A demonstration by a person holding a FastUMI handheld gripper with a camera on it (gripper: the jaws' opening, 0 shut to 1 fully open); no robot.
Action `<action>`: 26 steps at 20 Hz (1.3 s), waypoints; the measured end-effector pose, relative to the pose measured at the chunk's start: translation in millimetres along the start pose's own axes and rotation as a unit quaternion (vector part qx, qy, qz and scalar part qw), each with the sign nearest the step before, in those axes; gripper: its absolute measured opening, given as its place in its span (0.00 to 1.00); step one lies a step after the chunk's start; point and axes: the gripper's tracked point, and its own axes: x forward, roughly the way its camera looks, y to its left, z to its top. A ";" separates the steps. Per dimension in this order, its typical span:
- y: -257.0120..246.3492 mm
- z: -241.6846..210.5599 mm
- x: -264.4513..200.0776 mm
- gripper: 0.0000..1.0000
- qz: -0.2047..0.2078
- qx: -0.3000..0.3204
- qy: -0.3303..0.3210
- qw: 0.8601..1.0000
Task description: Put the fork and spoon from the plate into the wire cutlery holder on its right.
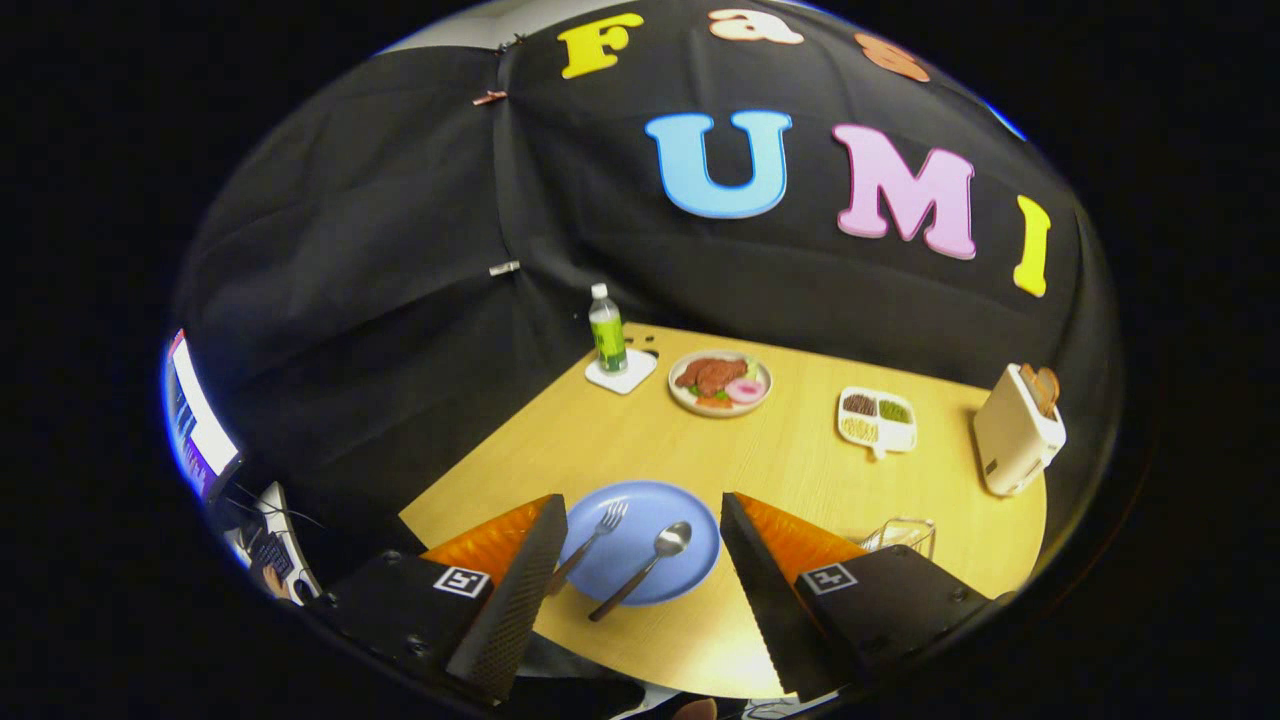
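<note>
A blue plate (660, 510) lies on the wooden table (780, 460), below and between my two fingers. On it rest a fork (592, 541) on the left and a spoon (645, 567) on the right, both with their handles pointing toward me. My gripper (640, 515) hovers open above the plate, with nothing held. The wire cutlery holder (903, 535) stands to the right of the plate, partly hidden behind the right finger (770, 560).
Beyond the plate sit a green bottle (607, 335) on a white coaster, a plate of food (720, 382), a divided white dish (877, 419) and a toaster (1015, 430) at the far right. A lit screen (195, 420) stands off the table's left edge.
</note>
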 end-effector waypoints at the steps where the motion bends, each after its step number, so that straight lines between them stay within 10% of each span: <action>1: 0.6 -12.6 10.1 0.95 0.001 0.006 0.022 1.000; 12: -6.7 -120.6 118.8 0.81 -0.048 0.069 0.233 0.969; 18: -19.4 -139.6 152.3 0.54 -0.086 0.101 0.267 0.955; 23: -24.6 -144.8 154.5 0.10 -0.071 0.115 0.275 0.952; 26: -24.1 -140.1 151.0 0.05 -0.051 0.147 0.263 0.952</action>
